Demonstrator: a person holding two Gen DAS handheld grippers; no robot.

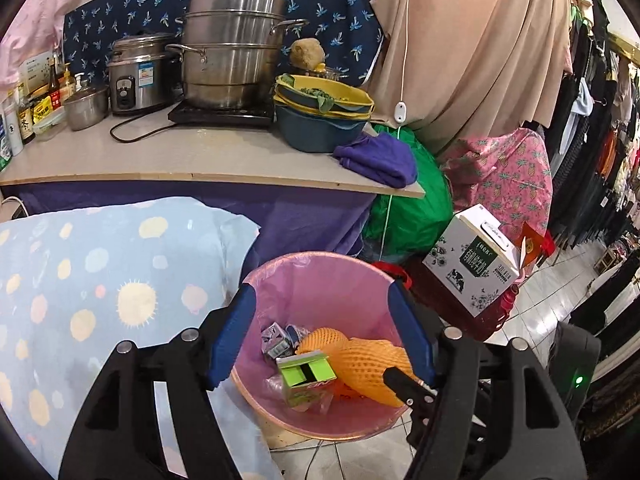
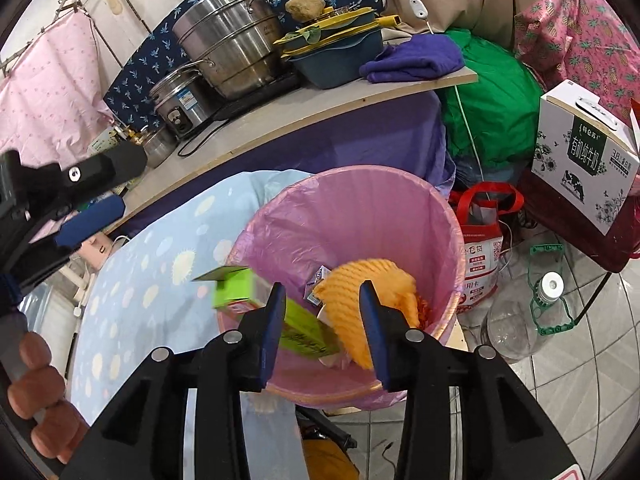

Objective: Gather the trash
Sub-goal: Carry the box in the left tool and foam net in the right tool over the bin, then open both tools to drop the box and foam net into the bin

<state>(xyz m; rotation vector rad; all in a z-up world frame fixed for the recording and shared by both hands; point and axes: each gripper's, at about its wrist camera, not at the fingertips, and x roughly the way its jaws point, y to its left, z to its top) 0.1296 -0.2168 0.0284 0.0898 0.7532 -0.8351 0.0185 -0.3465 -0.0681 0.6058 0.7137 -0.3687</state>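
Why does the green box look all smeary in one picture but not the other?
Right wrist view: the green box is blurred and streaked above the pink bin, likely mid-fall beside the open right tongs. Left wrist view: it lies sharp among the trash. Both views bend edges, fisheye style.

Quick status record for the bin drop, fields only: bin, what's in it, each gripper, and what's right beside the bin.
bin: pink-lined bin, on the floor by the counter
contents: green carton, orange foam net, small cartons
left gripper: open, nothing between its fingers, above the bin
right gripper: open, over the bin, green carton blurred just beyond its fingers
beside bin: spotted blue cloth, milk box
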